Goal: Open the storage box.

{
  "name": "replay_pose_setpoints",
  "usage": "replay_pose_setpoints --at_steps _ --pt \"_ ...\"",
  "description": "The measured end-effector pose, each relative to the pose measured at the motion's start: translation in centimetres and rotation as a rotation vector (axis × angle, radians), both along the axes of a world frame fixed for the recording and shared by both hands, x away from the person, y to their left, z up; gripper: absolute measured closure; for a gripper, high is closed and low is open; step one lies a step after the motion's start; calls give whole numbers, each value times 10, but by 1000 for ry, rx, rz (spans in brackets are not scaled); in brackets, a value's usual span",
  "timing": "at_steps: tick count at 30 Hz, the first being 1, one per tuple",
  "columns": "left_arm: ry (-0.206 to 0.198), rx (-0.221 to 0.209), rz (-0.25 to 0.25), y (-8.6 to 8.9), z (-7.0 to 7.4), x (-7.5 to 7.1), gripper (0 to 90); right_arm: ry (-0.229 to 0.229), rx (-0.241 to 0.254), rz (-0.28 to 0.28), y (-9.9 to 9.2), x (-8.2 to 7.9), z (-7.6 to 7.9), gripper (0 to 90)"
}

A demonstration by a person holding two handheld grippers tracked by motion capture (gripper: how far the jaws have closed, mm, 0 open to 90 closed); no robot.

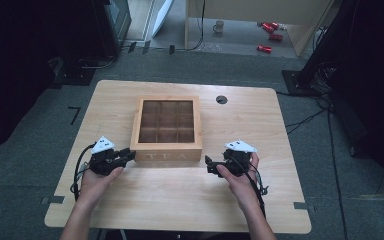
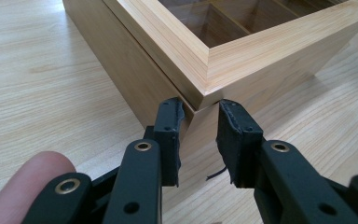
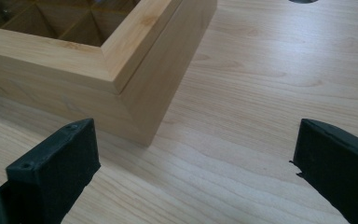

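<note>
A light wooden tea box [image 1: 167, 156] with a glass-paned lid and several compartments stands in the middle of the table. My left gripper [image 1: 129, 154] sits at its front left corner. In the left gripper view the two pads [image 2: 170, 135] press on either side of that corner of the box [image 2: 242, 56], just under the lid seam, so the left gripper [image 2: 200, 126] is shut on it. My right gripper [image 1: 208, 164] rests just off the front right corner. Seen in the right gripper view, its jaws stand wide apart [image 3: 194, 133] with bare tabletop between them and the box [image 3: 158, 70] ahead, untouched.
The wooden table [image 1: 260, 120] has a round cable hole [image 1: 221, 99] behind the box to the right. A fingertip [image 2: 37, 172] lies beside the left jaw. On the floor beyond the table are a mug [image 1: 219, 25] and red cans [image 1: 267, 48].
</note>
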State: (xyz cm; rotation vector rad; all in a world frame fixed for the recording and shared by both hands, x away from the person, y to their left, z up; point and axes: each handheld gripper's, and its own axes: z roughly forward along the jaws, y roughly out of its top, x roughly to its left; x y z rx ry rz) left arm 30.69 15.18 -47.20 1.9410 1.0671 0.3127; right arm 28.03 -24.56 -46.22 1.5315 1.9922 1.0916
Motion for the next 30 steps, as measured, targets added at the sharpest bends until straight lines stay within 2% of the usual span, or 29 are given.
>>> replay_pose_setpoints --at_steps 6,12,19,22,30 --pt "12 -5 10 -1 1 0 710 -14 1 20 12 6 4 5" --pt "14 6 12 -2 3 0 712 -30 10 42 27 7 4 68" --pt "-3 25 10 -3 4 0 714 -46 16 71 38 9 5 82" --pt "-17 18 10 -3 7 -2 723 -49 14 83 42 10 4 83" --pt "-29 23 11 -5 11 -2 725 -53 3 82 48 14 -1 85"
